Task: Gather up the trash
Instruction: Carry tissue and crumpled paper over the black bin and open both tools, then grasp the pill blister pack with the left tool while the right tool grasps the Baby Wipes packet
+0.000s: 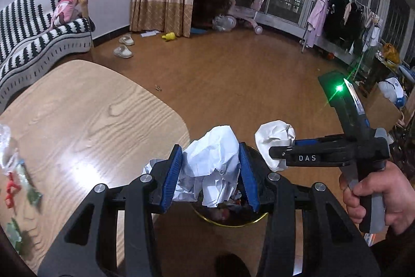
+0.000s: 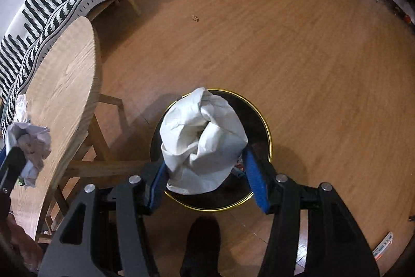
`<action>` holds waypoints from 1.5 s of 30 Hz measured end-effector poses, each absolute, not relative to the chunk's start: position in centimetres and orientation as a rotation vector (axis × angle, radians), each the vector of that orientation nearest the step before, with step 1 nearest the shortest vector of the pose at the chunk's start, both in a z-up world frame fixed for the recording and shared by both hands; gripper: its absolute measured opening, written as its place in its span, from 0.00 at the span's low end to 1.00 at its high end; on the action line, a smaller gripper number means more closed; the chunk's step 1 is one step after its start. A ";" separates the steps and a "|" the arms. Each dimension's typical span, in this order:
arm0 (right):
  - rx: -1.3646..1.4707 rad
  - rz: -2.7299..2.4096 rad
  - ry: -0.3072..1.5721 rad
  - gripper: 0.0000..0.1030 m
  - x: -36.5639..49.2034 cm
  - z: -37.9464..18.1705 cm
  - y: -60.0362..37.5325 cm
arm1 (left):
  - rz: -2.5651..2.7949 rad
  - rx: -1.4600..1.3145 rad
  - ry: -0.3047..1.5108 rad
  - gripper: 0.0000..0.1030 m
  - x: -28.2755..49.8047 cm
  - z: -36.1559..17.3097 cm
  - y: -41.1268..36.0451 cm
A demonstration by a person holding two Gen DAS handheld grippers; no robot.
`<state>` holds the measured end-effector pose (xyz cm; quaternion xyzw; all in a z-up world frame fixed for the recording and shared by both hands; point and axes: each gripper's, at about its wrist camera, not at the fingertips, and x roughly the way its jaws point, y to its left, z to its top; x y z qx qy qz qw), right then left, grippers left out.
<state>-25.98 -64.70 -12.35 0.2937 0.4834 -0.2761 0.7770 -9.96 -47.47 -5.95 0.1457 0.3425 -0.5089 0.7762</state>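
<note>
Each claw is clamped part-way shut on a wad: the left claw (image 1: 210, 170) on crumpled paper (image 1: 215, 160), the right claw (image 2: 205, 173) on a white wad (image 2: 202, 139), both held over the black bin (image 2: 262, 121) on the floor, presumably so each can be dropped straight in. The right view shows the bin's whole gold rim under its wad and the floor around it. The left view shows more trash (image 1: 15, 173) on the worktop (image 1: 90, 116) and the hand (image 1: 376, 196) gripping the right tool.
</note>
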 end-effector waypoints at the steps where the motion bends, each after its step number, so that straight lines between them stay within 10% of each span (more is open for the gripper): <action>1: 0.633 -0.596 1.048 0.53 -25.9 -12.4 -64.5 | -1.101 0.316 0.745 0.42 -9.9 -6.2 -47.7; 5: 0.627 -0.586 1.051 0.54 -25.4 -12.3 -64.3 | -1.105 0.319 0.760 0.42 -10.7 -6.9 -48.6; 8: 0.603 -0.596 1.038 0.76 -25.2 -11.9 -64.3 | -1.107 0.327 0.766 0.42 -11.2 -7.3 -49.3; 22: 0.673 -0.721 0.900 0.84 -28.1 -9.4 -66.3 | -1.166 0.356 0.837 0.44 -12.6 -10.3 -53.4; 29: 0.701 -0.739 0.846 0.86 -29.5 -8.3 -66.8 | -1.169 0.360 0.839 0.68 -13.1 -10.9 -54.2; 45: 0.589 -0.530 0.835 0.86 -20.9 -4.4 -59.2 | -0.994 0.324 0.735 0.91 -9.0 -4.2 -42.9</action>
